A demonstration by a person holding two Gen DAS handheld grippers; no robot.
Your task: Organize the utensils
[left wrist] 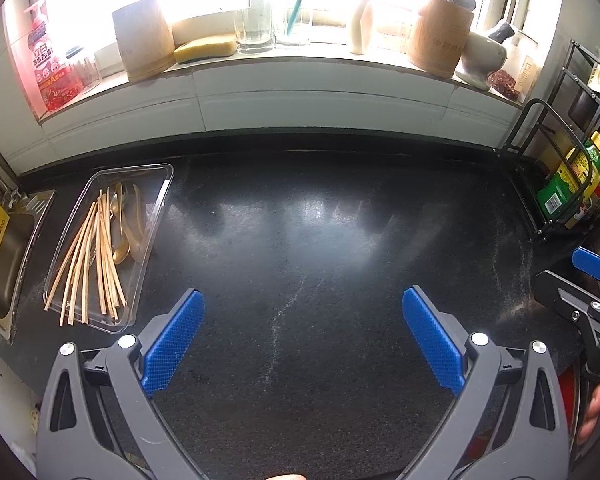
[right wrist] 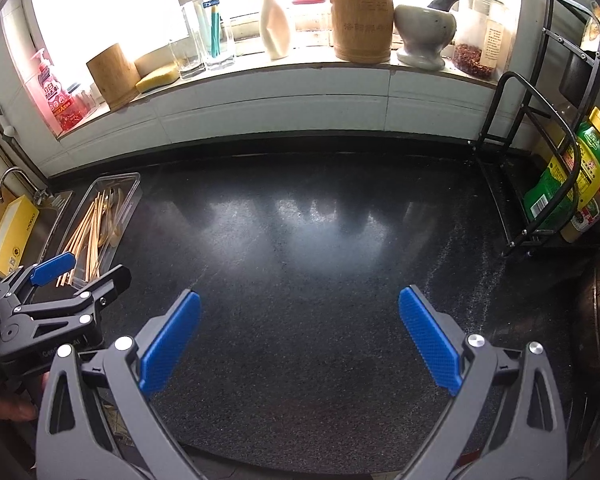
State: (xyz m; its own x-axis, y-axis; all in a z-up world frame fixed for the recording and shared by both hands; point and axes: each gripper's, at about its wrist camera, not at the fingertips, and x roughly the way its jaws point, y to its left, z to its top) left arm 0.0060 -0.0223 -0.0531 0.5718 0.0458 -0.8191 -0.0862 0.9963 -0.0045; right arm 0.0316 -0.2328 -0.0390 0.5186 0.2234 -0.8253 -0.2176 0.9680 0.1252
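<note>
**Q:** Status of the utensil sort?

**A:** Looks finished, or nearly so. The chopsticks (left wrist: 88,256) and gold spoons (left wrist: 126,226) all lie inside the clear tray (left wrist: 162,196), at the far left of the tabletop (left wrist: 320,240) beside the sink (left wrist: 8,264). I see no loose utensils on the dark surface.

**Q:** Gripper state?

**A:** My left gripper (left wrist: 303,340) is spread wide, holding nothing. My right gripper (right wrist: 299,340) likewise, pads apart and empty, both hovering over bare tabletop.

**Q:** Remaining?

**A:** Chopstick ends overhang the tray's near rim; straightening them may be left.
</note>
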